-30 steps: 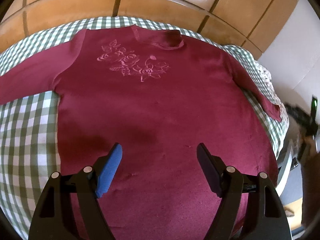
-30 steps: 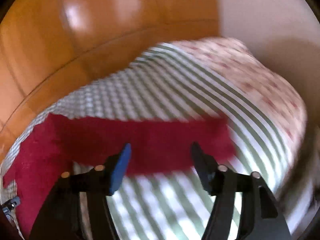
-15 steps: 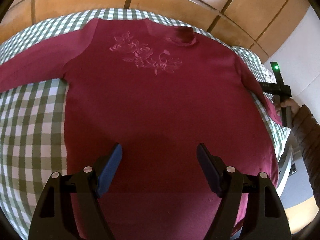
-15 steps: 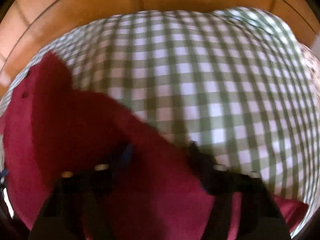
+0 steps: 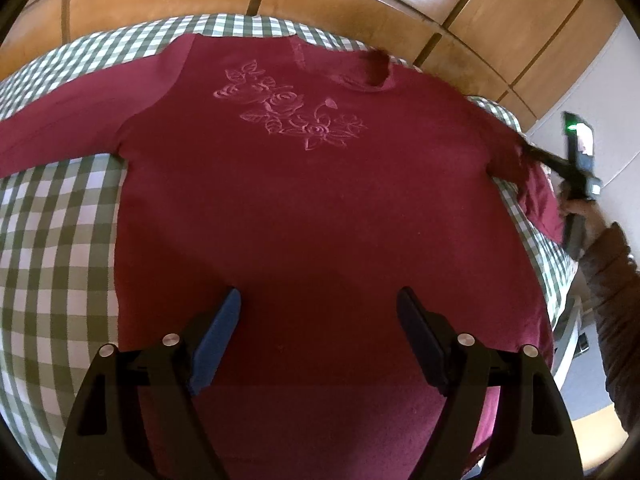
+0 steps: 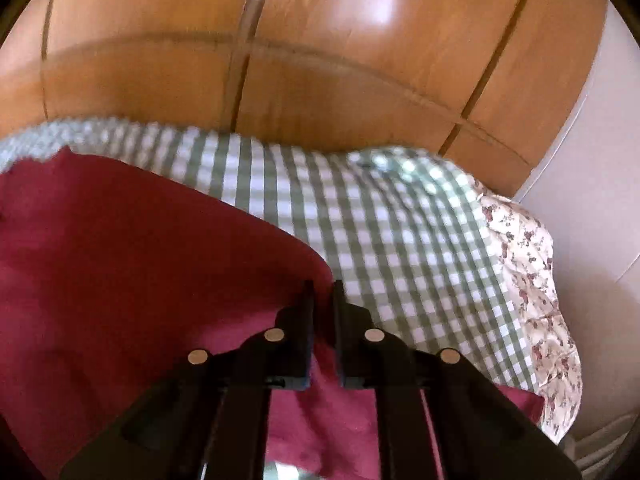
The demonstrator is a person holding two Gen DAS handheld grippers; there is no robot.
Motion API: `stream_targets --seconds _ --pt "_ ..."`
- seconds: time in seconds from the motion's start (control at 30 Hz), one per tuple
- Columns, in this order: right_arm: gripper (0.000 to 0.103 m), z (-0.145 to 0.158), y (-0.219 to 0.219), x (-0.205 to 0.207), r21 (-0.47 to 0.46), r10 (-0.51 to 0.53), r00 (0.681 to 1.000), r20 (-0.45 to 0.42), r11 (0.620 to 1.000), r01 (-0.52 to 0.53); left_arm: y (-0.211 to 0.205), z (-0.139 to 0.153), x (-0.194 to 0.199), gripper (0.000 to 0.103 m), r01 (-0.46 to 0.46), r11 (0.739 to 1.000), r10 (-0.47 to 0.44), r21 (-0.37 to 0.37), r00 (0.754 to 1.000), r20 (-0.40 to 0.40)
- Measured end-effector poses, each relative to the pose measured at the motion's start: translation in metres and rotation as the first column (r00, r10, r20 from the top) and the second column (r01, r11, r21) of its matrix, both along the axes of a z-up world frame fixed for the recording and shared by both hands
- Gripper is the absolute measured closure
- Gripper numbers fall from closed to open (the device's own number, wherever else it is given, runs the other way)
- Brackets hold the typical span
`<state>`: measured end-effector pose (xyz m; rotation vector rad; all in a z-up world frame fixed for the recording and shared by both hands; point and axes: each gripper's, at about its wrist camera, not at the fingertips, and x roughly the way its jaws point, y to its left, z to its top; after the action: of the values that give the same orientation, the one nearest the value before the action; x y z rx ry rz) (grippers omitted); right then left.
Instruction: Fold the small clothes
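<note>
Left wrist view: the left gripper (image 5: 318, 312) hangs wide apart above the dark red flower-stitched jumper (image 5: 320, 200). The right gripper (image 6: 320, 292) pinches its sleeve (image 6: 240, 260) over the green checked cloth (image 6: 400, 240).

Your left claw (image 5: 318, 320) hovers with jaws spread wide, nothing between them. Your right claw (image 6: 321, 300) is pinched nearly closed on the sweater's sleeve (image 6: 180, 260).

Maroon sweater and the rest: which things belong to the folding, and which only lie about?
Job: maroon sweater; right gripper, shut on its sleeve; left gripper, open above it.

Only there: checked cloth; floral cloth; wooden panels.
</note>
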<state>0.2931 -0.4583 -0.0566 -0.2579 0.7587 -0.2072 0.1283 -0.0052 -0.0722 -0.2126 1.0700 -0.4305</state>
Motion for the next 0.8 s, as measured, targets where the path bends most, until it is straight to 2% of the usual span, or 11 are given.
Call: stream_targets --seconds 0.03,0.07,0.1,0.27,0.37,0.43,0.47,0.53,0.63,0.7,0.8 --pt "0.088 -0.004 -0.005 -0.001 0.018 -0.019 1.000 -0.017 1.000 0.019 0.001 0.000 0.000 0.025 -0.002 1.000 0.002 -0.003 1.000 0.000" --pt "0.073 -0.014 -0.006 0.005 0.042 -0.045 0.999 -0.028 0.998 0.046 0.002 0.001 -0.001 0.025 -0.004 1.000 0.004 -0.006 1.000 -0.002" --pt "0.052 -0.018 -0.010 -0.002 0.051 -0.065 0.997 -0.036 0.996 0.067 0.003 0.001 -0.001 0.025 -0.009 1.000 0.009 -0.009 1.000 -0.003" --pt "0.023 -0.015 -0.043 -0.025 0.157 -0.181 0.983 -0.003 0.971 0.179 0.011 0.007 -0.009 0.025 -0.037 0.999 0.037 -0.009 0.999 0.014" --pt "0.022 -0.002 -0.077 -0.066 0.330 -0.264 0.964 0.021 0.912 0.242 0.015 0.009 -0.012 0.025 -0.050 0.999 0.050 -0.007 0.998 0.027" --pt "0.023 -0.001 -0.110 -0.105 0.492 -0.337 0.941 0.017 0.822 0.285 0.018 0.010 -0.015 0.024 -0.062 0.998 0.062 0.002 0.997 0.039" --pt "0.023 0.000 -0.120 -0.121 0.540 -0.365 0.931 0.014 0.786 0.300 0.018 0.009 -0.017 0.023 -0.068 0.998 0.068 0.004 0.997 0.041" --pt "0.029 -0.008 -0.148 -0.158 0.650 -0.436 0.900 -0.010 0.681 0.338 0.021 0.008 -0.018 0.022 -0.078 0.997 0.078 0.002 0.996 0.035" --pt "0.033 -0.030 -0.180 -0.197 0.756 -0.504 0.861 -0.070 0.537 0.375 0.022 0.006 -0.021 0.022 -0.089 0.996 0.089 0.014 0.995 0.034" --pt "0.037 -0.041 -0.194 -0.203 0.795 -0.523 0.847 -0.095 0.473 0.381 0.021 0.006 -0.022 0.022 -0.090 0.996 0.089 0.023 0.995 0.038" --pt "0.038 -0.042 -0.204 -0.199 0.837 -0.541 0.836 -0.090 0.413 0.358 0.020 0.009 -0.027 0.022 -0.093 0.995 0.091 0.042 0.994 0.052"
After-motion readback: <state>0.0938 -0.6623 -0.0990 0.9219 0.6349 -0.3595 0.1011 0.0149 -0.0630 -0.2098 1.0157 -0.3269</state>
